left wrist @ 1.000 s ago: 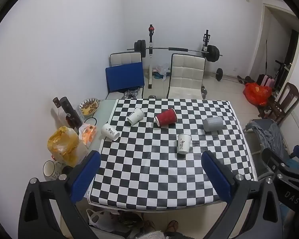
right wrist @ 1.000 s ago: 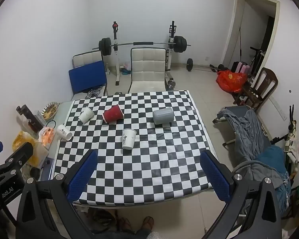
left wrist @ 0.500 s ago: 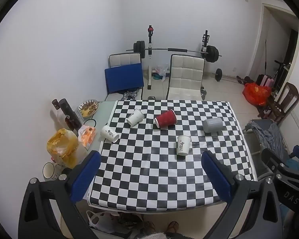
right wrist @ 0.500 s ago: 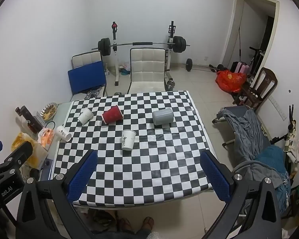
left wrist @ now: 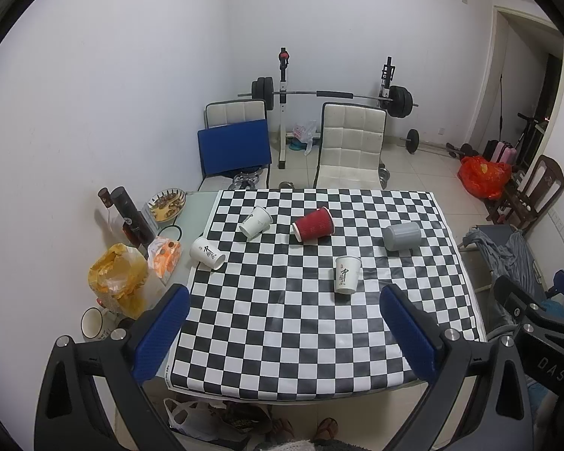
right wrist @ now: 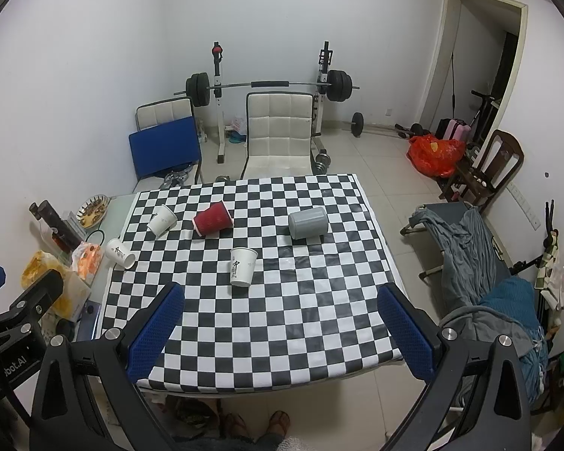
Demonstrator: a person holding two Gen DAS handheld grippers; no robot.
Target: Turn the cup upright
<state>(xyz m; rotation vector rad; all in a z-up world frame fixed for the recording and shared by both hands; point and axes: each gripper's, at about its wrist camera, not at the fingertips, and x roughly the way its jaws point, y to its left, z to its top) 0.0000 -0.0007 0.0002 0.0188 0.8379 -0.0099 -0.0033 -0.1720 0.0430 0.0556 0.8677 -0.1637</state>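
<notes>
your left tool [left wrist: 284, 332] and right tool [right wrist: 282, 330] are spread wide, empty, above the checkered tabletop [right wrist: 267, 323]; the red ribbed paper cup [right wrist: 213, 218] lies tipped, its mouth turned away from you.

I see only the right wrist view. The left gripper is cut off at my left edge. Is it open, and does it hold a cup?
Observer: The left gripper is open wide, with nothing between its fingers.
Operator: Does anything stand near the yellow bag that my view misses?
Observer: Yes, a white mug stands upright just in front of the yellow bag.
Operator: And on the floor under the table?
Observer: A white plastic bag lies on the floor under the near edge of the table.
</notes>
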